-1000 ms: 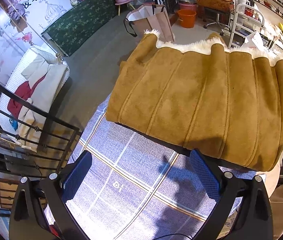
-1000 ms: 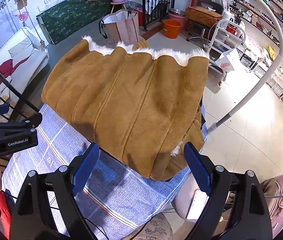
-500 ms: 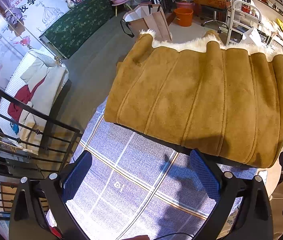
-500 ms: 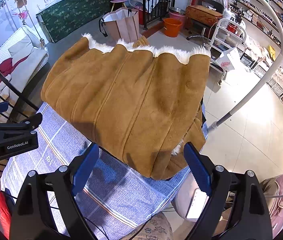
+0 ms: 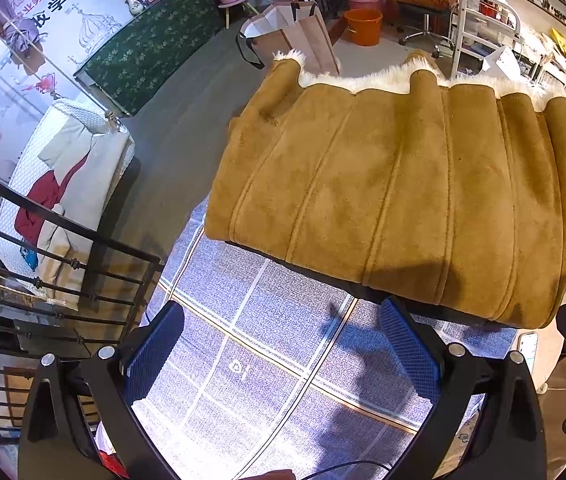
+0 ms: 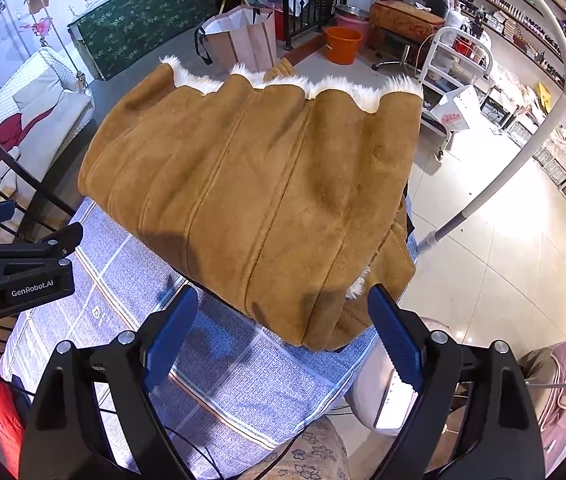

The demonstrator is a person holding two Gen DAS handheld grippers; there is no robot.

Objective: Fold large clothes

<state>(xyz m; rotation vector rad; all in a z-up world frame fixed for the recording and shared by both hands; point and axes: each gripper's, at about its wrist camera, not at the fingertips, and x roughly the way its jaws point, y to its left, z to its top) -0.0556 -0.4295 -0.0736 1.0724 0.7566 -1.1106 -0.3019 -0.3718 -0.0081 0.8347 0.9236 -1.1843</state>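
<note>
Almost nothing has moved since the earlier frames: both claws hang where they were, just short of the coat's near edge. The left gripper (image 5: 281, 354) and right gripper (image 6: 283, 334) stand spread apart, empty, above the blue checked cloth (image 5: 267, 320). Beyond them the tan coat (image 6: 259, 188) lies folded into a block, fleece trim at its far edge. Folding seems done, though tucked-under layers are hidden.

Matt suede coat (image 5: 403, 192), fluffy fleece lining (image 5: 383, 80), woven checked cloth (image 5: 267, 360)
</note>
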